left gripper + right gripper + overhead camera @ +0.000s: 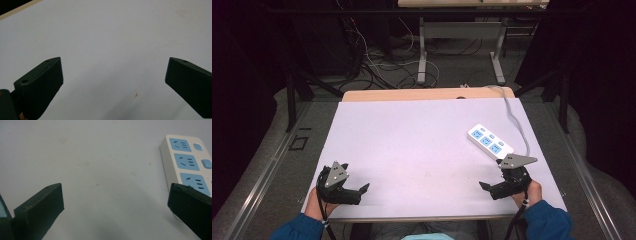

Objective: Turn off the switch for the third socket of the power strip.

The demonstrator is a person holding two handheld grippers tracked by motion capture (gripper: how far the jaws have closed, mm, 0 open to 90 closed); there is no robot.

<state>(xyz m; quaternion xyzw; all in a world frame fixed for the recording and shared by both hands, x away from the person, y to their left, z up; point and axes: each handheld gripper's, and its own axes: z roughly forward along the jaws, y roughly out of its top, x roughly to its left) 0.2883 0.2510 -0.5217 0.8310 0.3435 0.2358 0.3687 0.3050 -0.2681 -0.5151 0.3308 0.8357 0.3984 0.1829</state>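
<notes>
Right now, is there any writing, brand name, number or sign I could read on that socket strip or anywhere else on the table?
None can be read.
Power strip: white with three blue socket panels and blue buttons; no legible word, brand or number on it in the right gripper view, and it is too small in the high view.
White tabletop: no print, just faint stains.
Left tongs and right tongs: plain black, no markings.

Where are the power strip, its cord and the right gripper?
power strip (490, 141), high view, on its middle blue socket.
cord (515, 121), high view, on the grey run beyond the strip.
right gripper (493, 186), high view, midway between its open fingertips.
</notes>
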